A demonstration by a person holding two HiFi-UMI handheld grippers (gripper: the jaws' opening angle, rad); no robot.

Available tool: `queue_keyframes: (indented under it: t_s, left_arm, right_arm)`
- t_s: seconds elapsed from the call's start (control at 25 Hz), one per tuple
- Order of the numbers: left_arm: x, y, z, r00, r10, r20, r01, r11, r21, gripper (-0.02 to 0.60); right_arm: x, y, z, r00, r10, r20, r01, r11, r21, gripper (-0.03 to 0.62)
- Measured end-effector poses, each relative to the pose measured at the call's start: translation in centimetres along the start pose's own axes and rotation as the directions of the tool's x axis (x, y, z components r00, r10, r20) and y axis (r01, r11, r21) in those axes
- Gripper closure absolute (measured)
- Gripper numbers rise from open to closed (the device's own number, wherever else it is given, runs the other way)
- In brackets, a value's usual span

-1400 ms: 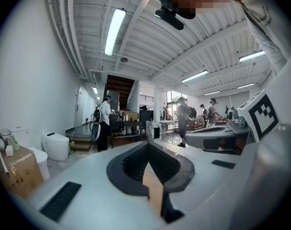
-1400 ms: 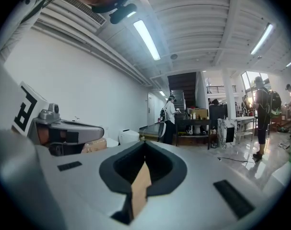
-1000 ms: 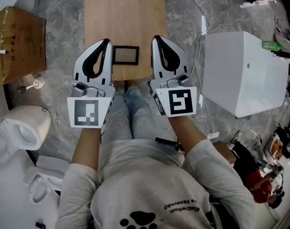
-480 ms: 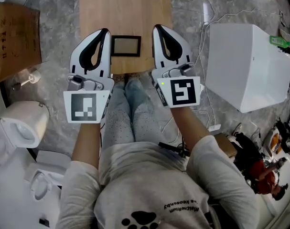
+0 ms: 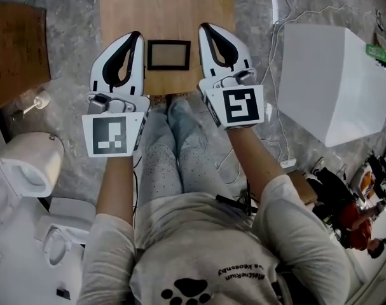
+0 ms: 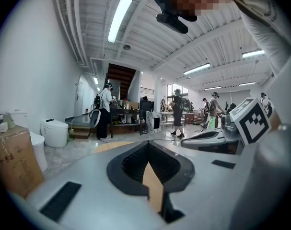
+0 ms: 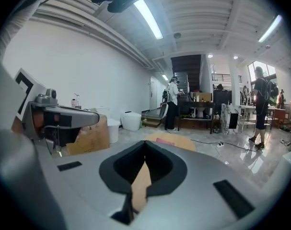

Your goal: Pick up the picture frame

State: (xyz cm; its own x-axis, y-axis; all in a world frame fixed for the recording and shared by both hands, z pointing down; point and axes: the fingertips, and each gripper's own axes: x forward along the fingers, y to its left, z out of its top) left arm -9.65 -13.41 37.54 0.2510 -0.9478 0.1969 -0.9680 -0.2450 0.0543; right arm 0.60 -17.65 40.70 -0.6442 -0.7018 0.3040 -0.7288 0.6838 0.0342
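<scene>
The left tool (image 5: 135,39) is closed and empty. Just right of it the picture frame (image 5: 168,54) lies flat on the desk (image 5: 167,5), ungrasped. The right tool (image 5: 206,30), just beyond, is closed and empty too. The whole pickup is left to do.

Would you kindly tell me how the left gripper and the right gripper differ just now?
The left gripper sits left of the picture frame, the right gripper right of it. The left gripper's marker cube shows a different black-and-white pattern from the right gripper's. The right gripper's tip reaches farther up the head view than the left gripper's. Both are shut and empty.
</scene>
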Motion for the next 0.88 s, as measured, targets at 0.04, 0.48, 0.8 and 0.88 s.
queue_keyframes:
  t_s: [0.04,0.48,0.8,0.88]
  left_arm:
    - [0.2,0.0,-0.4,1.000,-0.002,0.001,0.002,1.000,-0.003,0.574]
    - [2.2,0.9,-5.2,0.999,-0.012,-0.046,0.012,1.000,-0.017,0.574]
    - [2.9,1.1,-8.7,0.996,-0.013,-0.086,0.009,0.999,-0.040,0.574]
    - [3.1,1.3,-9.5,0.995,-0.013,-0.098,0.009,0.999,-0.046,0.574]
  right_arm:
    - [0.4,0.0,-0.5,1.000,0.004,-0.007,-0.004,1.000,-0.002,0.586]
    - [3.3,0.4,-5.7,0.997,0.035,-0.074,-0.035,0.999,0.002,0.586]
    - [4.4,1.1,-8.0,0.992,0.066,-0.105,-0.067,0.998,-0.009,0.586]
    - [4.8,1.3,-8.4,0.991,0.072,-0.111,-0.073,0.997,-0.013,0.586]
